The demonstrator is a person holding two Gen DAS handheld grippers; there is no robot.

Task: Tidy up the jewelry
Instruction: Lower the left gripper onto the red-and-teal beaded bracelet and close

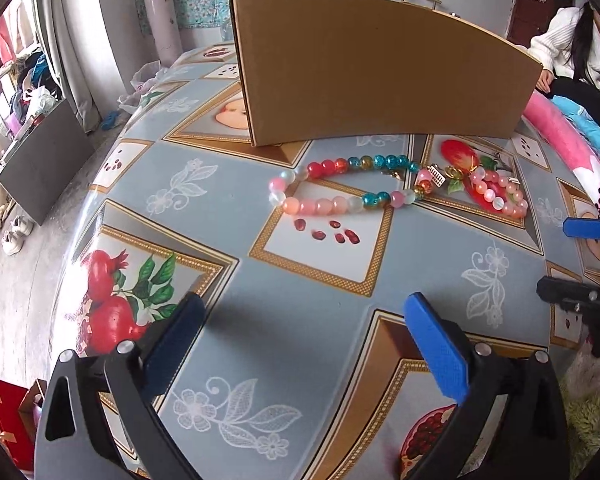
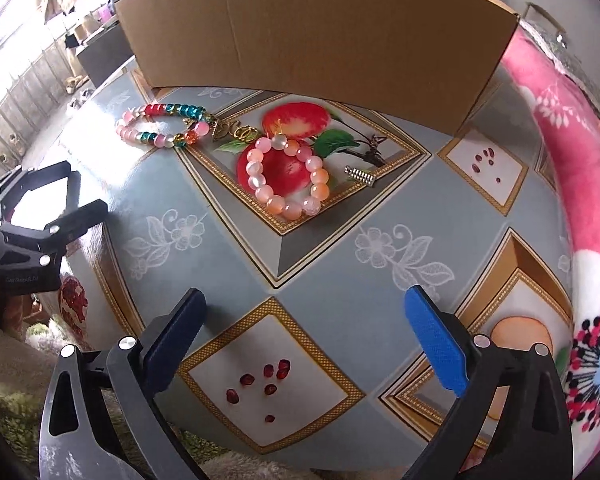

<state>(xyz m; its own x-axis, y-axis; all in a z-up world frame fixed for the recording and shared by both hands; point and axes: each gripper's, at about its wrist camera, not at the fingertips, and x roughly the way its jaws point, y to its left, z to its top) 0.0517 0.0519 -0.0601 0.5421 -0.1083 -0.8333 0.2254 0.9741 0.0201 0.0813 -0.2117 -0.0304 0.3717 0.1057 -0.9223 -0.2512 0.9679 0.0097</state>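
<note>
Left wrist view: the left gripper [image 1: 304, 328] stands with its jaws spread wide, blue pads far apart, nothing between them and nothing touched. It is angled steeply down over the patterned tablecloth [image 1: 236, 216], short of the jewelry. Beyond the fingertips lies the multicolour bead bracelet [image 1: 340, 188], flat on the cloth, just in front of the upright cardboard box [image 1: 380, 72]. To its right, touching or nearly touching it by the gold charms [image 1: 452, 174], lies the pink bead bracelet [image 1: 500, 194]. The right gripper's blue pad and black finger enter at the right edge, above the cloth and clear of both bracelets.

Right wrist view: the right gripper [image 2: 304, 320] is likewise fully spread, empty, pads clear of all objects, pointed steeply down at the table. The pink bead bracelet [image 2: 286, 178] lies ahead of it on the printed apple panel, with a small silver charm [image 2: 360, 177] just beside it on the right. The multicolour bead bracelet [image 2: 166, 126] lies farther left, near the cardboard box [image 2: 316, 28]. The left gripper's black frame shows at the left edge. A pink floral blanket [image 2: 556, 152] borders the table on the right.
</note>
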